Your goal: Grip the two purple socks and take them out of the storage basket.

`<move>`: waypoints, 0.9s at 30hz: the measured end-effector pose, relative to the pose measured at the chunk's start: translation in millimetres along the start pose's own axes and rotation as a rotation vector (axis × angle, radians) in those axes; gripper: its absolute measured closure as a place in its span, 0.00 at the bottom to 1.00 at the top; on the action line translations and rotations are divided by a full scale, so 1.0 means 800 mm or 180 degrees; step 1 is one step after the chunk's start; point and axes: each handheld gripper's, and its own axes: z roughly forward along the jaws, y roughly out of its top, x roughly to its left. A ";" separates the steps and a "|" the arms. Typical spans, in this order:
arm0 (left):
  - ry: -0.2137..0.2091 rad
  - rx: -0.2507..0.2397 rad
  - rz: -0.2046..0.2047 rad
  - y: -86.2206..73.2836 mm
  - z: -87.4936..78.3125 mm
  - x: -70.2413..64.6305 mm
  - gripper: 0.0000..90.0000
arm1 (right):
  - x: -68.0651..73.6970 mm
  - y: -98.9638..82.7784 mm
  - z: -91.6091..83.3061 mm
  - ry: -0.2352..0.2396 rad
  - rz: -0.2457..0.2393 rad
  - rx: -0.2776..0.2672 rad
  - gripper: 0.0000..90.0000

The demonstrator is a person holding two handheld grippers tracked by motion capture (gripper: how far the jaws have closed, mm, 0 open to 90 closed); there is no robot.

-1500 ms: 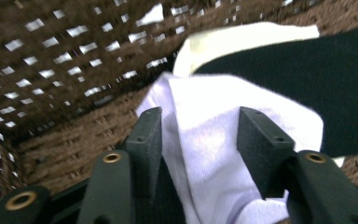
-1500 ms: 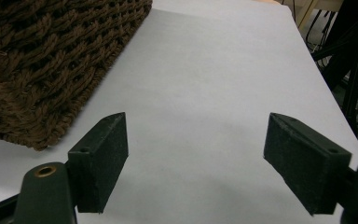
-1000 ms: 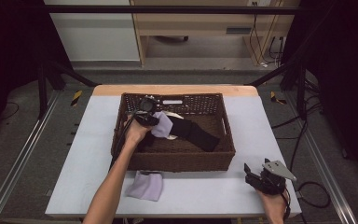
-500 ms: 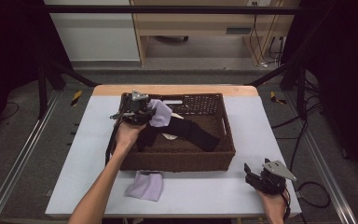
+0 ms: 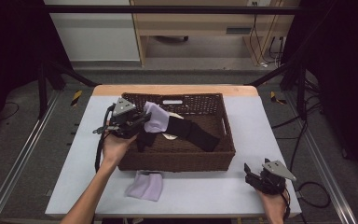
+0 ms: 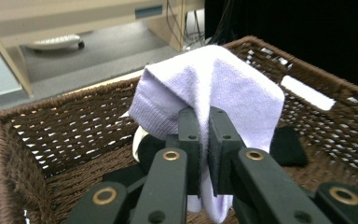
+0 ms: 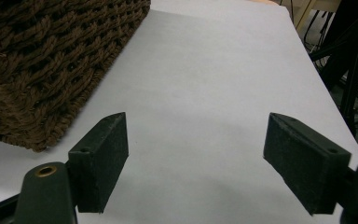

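Left gripper view shows the left gripper (image 6: 204,149) clamped on a lilac cloth (image 6: 214,93), lifted above the basket (image 5: 177,156). Probably the next move is carrying it beside the basket. The right gripper (image 7: 196,158) gapes empty, near the basket's corner.

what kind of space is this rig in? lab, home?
Likely a lab or data-collection cell, not a home. A white table sits inside a dark metal frame with black curtains, cables run across the grey floor, and hazard-striped tape marks it. A wicker basket is the prop.
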 end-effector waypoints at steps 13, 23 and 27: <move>-0.0178 -0.0337 0.0023 -0.004 -0.069 -0.018 0.93 | 0.001 0.000 0.000 -0.0002 -0.0012 0.0004 0.25; -0.0313 -0.0405 0.0112 -0.012 -0.102 -0.038 0.93 | 0.001 0.000 0.000 -0.0005 -0.0022 -0.0005 0.25; -0.0385 -0.0400 0.0144 -0.019 -0.106 -0.046 0.93 | 0.001 0.000 0.000 -0.0005 -0.0018 -0.0004 0.25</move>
